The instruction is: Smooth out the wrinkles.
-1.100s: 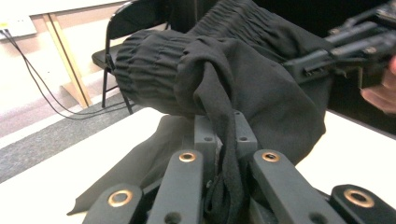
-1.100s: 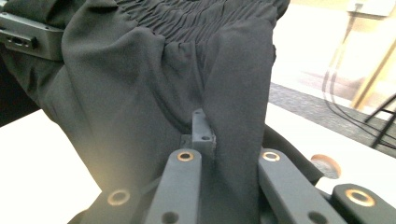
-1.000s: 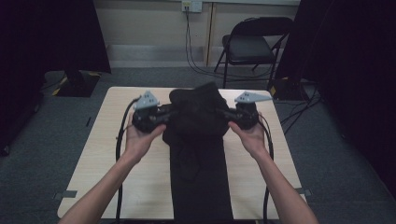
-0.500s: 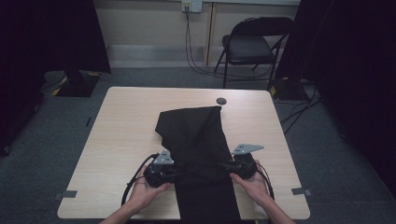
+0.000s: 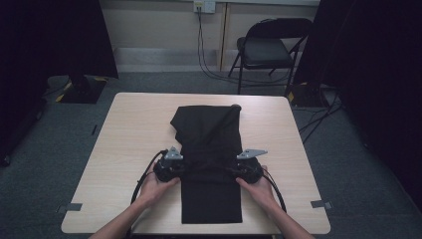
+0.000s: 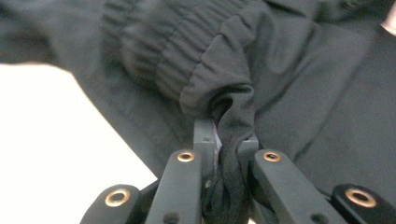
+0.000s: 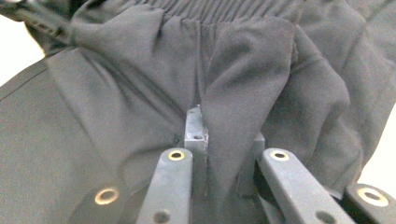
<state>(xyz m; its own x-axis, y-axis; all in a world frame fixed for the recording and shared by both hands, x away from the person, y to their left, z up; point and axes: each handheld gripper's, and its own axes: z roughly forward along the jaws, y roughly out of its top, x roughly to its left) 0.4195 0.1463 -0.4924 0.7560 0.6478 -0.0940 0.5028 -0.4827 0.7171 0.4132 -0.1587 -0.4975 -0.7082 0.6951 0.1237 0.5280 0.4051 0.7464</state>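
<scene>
A black garment (image 5: 209, 144) with an elastic waistband (image 6: 173, 51) lies folded lengthwise down the middle of the light wooden table (image 5: 134, 129). My left gripper (image 5: 184, 168) sits at the garment's left edge and my right gripper (image 5: 234, 171) at its right edge, both near the front half of the table. In the left gripper view, my left gripper (image 6: 226, 140) is shut on a bunched fold of the black fabric just below the waistband. The right gripper (image 7: 224, 135) is likewise shut on a pinched ridge of the cloth (image 7: 243, 79).
A small dark round object (image 5: 236, 106) lies at the garment's far right corner. A folding chair (image 5: 271, 47) stands beyond the table, with cables (image 5: 209, 59) on the floor. Black curtains (image 5: 378, 74) hang at both sides. Bare tabletop flanks the garment.
Both grippers have drawn the gripped cloth from the far part of the table toward the front, laying the garment over itself. Since half a second ago they have hardly moved.
</scene>
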